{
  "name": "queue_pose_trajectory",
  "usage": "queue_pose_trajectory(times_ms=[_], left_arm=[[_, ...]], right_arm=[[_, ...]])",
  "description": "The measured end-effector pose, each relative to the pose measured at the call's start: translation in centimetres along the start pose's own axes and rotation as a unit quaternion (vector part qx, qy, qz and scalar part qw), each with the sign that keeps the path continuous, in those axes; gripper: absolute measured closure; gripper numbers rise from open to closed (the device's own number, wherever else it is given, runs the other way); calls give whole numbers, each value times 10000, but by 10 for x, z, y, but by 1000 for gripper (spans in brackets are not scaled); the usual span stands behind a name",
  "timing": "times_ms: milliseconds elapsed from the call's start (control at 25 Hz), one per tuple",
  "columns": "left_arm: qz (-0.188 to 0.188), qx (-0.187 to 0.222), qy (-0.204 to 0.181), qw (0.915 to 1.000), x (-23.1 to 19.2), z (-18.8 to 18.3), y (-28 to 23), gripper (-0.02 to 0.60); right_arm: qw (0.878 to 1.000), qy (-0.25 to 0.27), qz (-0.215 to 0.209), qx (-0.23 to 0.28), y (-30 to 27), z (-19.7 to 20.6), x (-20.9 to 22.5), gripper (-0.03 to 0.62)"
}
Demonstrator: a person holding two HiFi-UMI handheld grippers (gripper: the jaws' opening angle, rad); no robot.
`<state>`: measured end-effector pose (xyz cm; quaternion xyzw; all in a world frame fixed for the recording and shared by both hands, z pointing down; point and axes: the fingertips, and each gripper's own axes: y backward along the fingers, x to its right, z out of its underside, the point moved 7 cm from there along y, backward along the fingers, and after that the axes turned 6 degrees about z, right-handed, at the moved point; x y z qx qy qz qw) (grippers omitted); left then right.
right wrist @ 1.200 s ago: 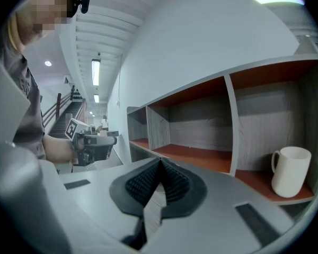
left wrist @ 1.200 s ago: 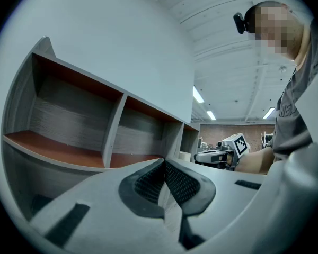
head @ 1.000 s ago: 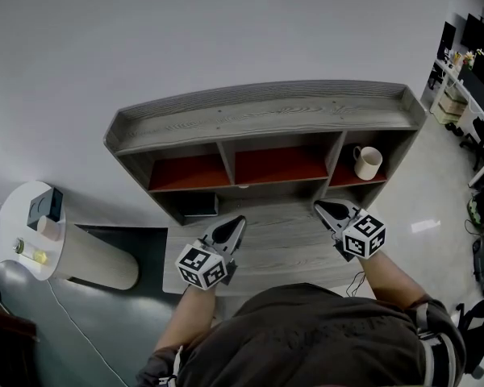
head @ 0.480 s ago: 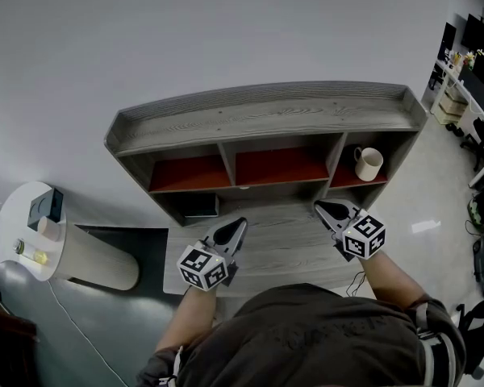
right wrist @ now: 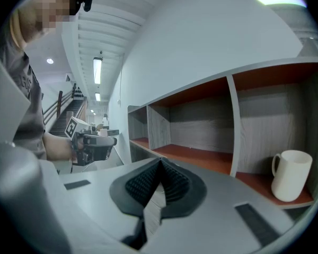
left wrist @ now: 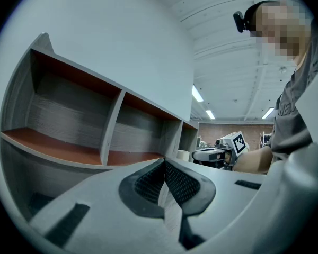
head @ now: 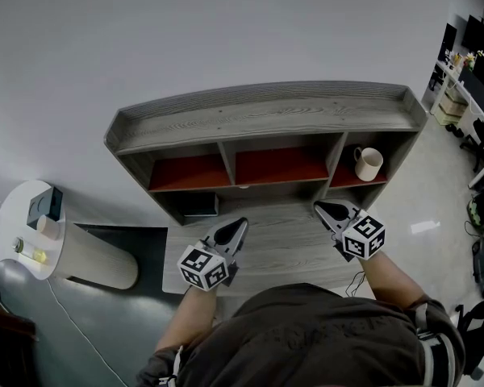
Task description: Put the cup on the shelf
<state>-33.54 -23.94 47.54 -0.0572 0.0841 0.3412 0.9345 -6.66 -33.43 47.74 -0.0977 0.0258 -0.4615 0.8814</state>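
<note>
Two claws, both mine, both shut on nothing. My left gripper has its ribbed black pads pressed flat together, and my right gripper shows the same closed pads.

Both hover just in front of the grey wood-grain shelf unit with three red-floored compartments. The left one is before its left divider and the right one before its right divider.

The white ceramic cup with a handle stands upright in the shelf's right-hand compartment, handle toward the shelf's middle, apart from both claws. From my left gripper view only a pale sliver of it peeks past a divider.

A dark flat thing under the shelf's left compartment is too dim to identify. My dark-shirted torso cuts off the near edge of the grey desk below the shelf.
</note>
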Motion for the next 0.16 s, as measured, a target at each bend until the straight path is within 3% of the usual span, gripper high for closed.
queue_pose_trajectory(times_ms=[160], left_arm=[[5, 19, 11, 10000, 1, -1, 0, 577]], right_arm=[[10000, 30, -9, -6, 1, -1, 0, 605]])
